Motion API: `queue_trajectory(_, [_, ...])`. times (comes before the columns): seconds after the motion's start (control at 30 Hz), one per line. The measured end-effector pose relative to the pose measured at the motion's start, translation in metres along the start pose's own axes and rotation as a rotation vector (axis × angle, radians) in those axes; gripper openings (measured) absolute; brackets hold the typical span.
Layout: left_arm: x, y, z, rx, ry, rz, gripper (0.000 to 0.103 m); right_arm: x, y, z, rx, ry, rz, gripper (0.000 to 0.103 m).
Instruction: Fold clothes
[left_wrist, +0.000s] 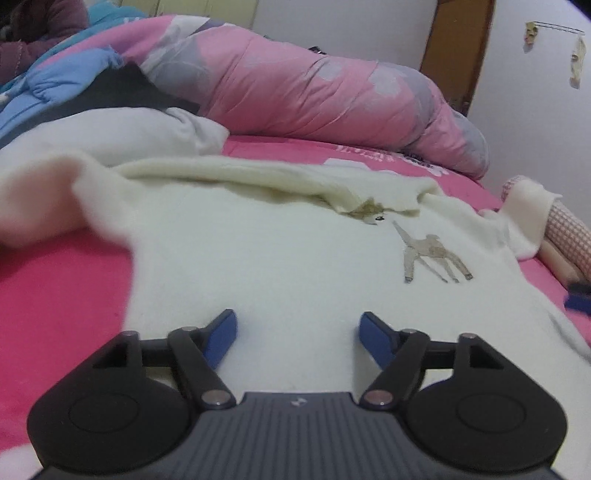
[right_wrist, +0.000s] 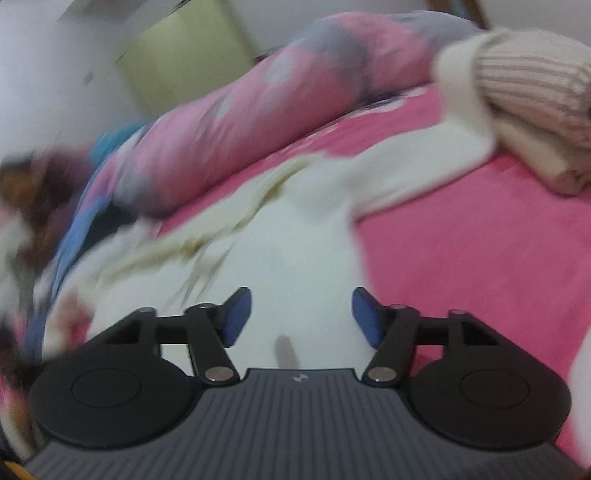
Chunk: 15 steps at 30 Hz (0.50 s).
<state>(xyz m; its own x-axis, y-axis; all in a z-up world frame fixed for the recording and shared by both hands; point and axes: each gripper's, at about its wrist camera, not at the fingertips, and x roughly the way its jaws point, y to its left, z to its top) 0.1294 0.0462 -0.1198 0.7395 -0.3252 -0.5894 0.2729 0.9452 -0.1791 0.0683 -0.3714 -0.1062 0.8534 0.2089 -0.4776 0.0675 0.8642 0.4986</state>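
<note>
A cream sweater with a tan long-necked animal patch lies spread flat on the pink sheet. Its far edge is folded over toward me. My left gripper hovers low over the sweater's near part, open, with only flat fabric under the gap. In the blurred right wrist view the same sweater stretches away, one sleeve reaching to the upper right. My right gripper stands open above the sweater's body, with nothing between its blue pads.
A rolled pink quilt runs along the bed's far side. A white garment and a blue jacket lie at the left. Folded knitwear sits at the right. Bare pink sheet lies right of the sweater.
</note>
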Motion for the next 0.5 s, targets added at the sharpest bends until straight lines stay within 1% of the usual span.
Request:
queue_trajectory(0.03, [0.000,-0.002,-0.001,0.013,-0.002,0.003,0.084,0.011,-0.013,0.013,0.066,0.006,-0.009,0.072])
queue_trajectory(0.07, [0.001,-0.003,-0.002,0.019,-0.007,0.003,0.085,0.023,-0.026,0.023,0.134,0.020,-0.014,0.080])
queue_trajectory(0.17, [0.000,0.001,-0.003,-0.006,-0.021,-0.024,0.086,0.067,-0.075,0.046,0.401,0.044,-0.033,0.081])
queue_trajectory(0.2, [0.000,0.003,-0.002,-0.020,-0.026,-0.036,0.087,0.076,-0.085,0.050,0.462,0.008,-0.037,0.082])
queue_trajectory(0.23, [0.000,0.006,-0.003,-0.033,-0.032,-0.046,0.087,0.084,-0.089,0.056,0.484,-0.012,-0.027,0.083])
queue_trajectory(0.27, [0.000,0.007,-0.003,-0.042,-0.035,-0.054,0.087,0.094,-0.088,0.062,0.476,-0.008,-0.030,0.084])
queue_trajectory(0.33, [0.000,0.009,-0.003,-0.057,-0.041,-0.068,0.088,0.115,-0.081,0.073,0.426,0.007,-0.055,0.085])
queue_trajectory(0.43, [0.001,0.012,-0.002,-0.070,-0.046,-0.080,0.088,0.141,-0.075,0.082,0.383,0.001,-0.070,0.084])
queue_trajectory(0.47, [0.001,0.012,-0.002,-0.073,-0.047,-0.082,0.088,0.146,-0.074,0.085,0.375,-0.007,-0.058,0.072])
queue_trajectory(0.5, [0.001,0.013,-0.002,-0.075,-0.048,-0.084,0.088,0.149,-0.071,0.087,0.365,-0.007,-0.042,0.036])
